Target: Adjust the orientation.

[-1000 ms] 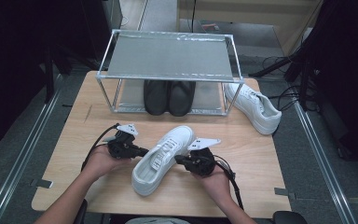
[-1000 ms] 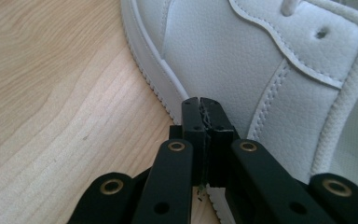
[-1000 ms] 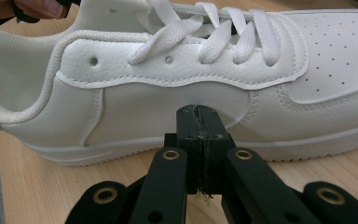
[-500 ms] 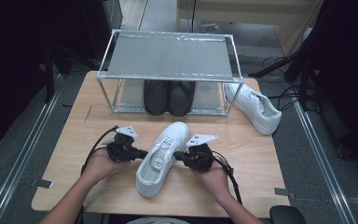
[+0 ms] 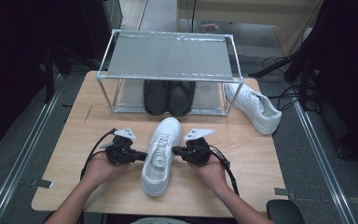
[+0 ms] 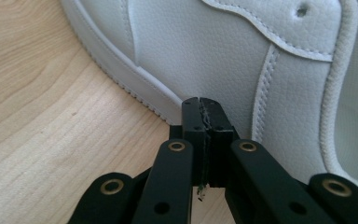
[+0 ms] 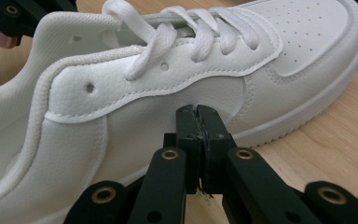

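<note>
- Markings: you can read no brand, label or writing on the white sneaker [image 5: 161, 156]; its side panels in both gripper views show plain grained leather, stitching and small round vent holes.
- Location of the sneaker: it stands sole-down on the wooden table [image 5: 70, 154], in front of the metal shoe rack [image 5: 168, 58] and just clear of the rack's front rail.
- Your left gripper [image 5: 142, 155]: it points level at the sneaker's left side, about mid-length. Its jaws are fully together with nothing between them. In the left gripper view the closed tips [image 6: 201, 108] sit against the side wall just above the sole edge; contact appears made, but it cannot be confirmed.
- Your right gripper [image 5: 175, 150]: it points level at the sneaker's opposite side, directly across from the left one. Its jaws are likewise pressed together and empty. In the right gripper view the tips [image 7: 198, 114] meet the side panel below the lace eyelets.
- Relation: the sneaker lies between the two grippers, flanked at mid-length, not clamped inside either pair of jaws.
- Orientation: the long axis runs from your side of the table toward the rack, tilted slightly. The toe points at the rack; the heel faces you.
- Other items referenced to the rack: a pair of black shoes [image 5: 168, 97] stands on its lower level, and a second white sneaker [image 5: 252, 107] lies on the table just beside its right end.
</note>
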The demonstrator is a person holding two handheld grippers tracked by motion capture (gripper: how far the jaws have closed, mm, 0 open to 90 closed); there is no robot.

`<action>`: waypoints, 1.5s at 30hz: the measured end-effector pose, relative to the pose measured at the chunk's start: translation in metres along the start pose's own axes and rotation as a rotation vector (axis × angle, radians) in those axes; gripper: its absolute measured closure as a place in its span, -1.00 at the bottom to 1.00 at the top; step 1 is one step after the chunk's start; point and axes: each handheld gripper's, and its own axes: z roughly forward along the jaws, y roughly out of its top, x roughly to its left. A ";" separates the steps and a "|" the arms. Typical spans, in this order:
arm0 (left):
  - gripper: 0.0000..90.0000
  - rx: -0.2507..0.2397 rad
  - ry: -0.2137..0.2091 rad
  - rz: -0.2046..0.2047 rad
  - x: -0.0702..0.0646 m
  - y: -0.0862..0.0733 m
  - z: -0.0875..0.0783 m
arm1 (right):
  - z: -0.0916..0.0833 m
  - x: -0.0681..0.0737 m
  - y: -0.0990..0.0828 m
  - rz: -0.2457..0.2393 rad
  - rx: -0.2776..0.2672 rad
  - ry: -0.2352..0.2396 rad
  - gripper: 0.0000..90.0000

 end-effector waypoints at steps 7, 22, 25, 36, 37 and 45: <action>1.00 -0.015 -0.019 -0.027 -0.003 0.001 0.006 | 0.004 -0.011 0.009 -0.015 0.011 -0.009 1.00; 0.51 -0.062 0.027 0.009 0.004 -0.005 -0.009 | -0.004 -0.024 0.011 0.036 0.002 0.010 0.63; 0.25 -0.063 0.034 -0.021 0.008 -0.005 -0.009 | -0.008 -0.027 0.011 0.042 -0.004 0.019 0.41; -0.07 -0.079 0.081 -0.029 0.015 -0.009 -0.013 | -0.024 -0.037 0.007 0.044 -0.037 -0.002 0.15; -0.08 -0.078 0.076 -0.033 0.016 -0.010 -0.013 | -0.025 -0.037 0.007 0.043 -0.039 -0.004 0.14; -0.11 -0.076 0.066 -0.047 0.021 -0.012 -0.014 | -0.033 -0.044 0.007 0.055 -0.049 -0.011 0.13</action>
